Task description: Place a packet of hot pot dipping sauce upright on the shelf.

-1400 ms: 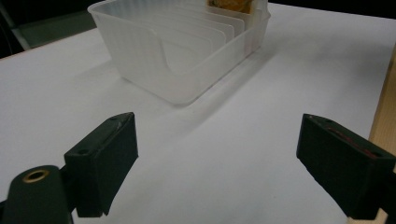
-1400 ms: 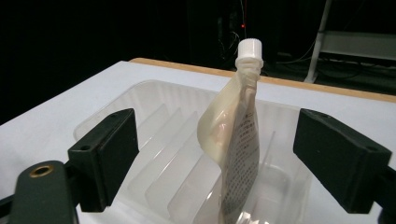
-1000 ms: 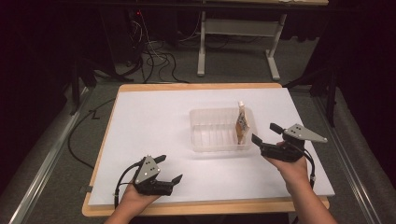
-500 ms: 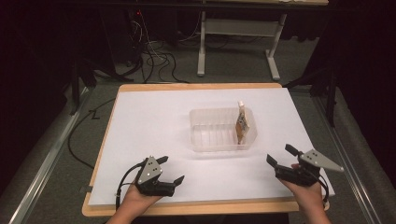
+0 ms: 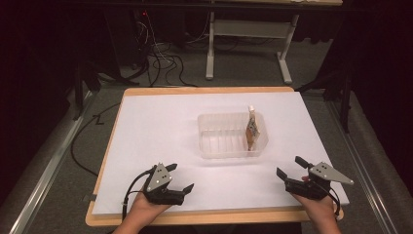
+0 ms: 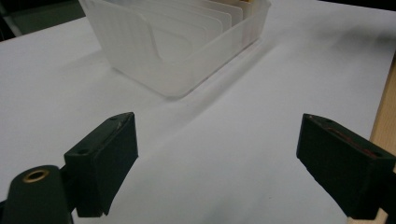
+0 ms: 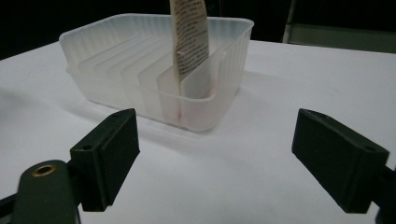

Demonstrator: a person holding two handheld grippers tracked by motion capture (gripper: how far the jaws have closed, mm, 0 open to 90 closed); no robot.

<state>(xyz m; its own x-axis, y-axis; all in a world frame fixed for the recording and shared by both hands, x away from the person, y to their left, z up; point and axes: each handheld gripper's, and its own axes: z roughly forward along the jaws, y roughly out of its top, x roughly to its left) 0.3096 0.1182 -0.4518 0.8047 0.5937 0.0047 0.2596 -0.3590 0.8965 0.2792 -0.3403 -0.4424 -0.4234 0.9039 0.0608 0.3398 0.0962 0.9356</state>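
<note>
A clear plastic bin (image 5: pixel 214 141) with ribbed dividers stands at the middle of the white table sheet (image 5: pixel 160 126). A tan printed pouch (image 5: pixel 252 127) with a white cap stands upright in the bin's rightmost slot; the right gripper view shows the pouch (image 7: pixel 189 39) between two dividers. My left gripper (image 5: pixel 182 178) rests near the front left edge, open and empty, facing the bin (image 6: pixel 154 51). My right gripper (image 5: pixel 291 167) sits near the front right edge, open and empty, well short of the bin (image 7: pixel 121 60).
The sheet lies on a wooden board (image 5: pixel 204 90) whose front edge (image 5: pixel 219 217) is just under my hands. Behind the table are a white desk frame (image 5: pixel 248 31) and cables (image 5: pixel 160 61) on grey carpet. Metal rails (image 5: pixel 41 170) run along both sides.
My right gripper has drawn back from beside the bin toward the front right edge of the table, staying open. The left gripper and the pouch have stayed put.
</note>
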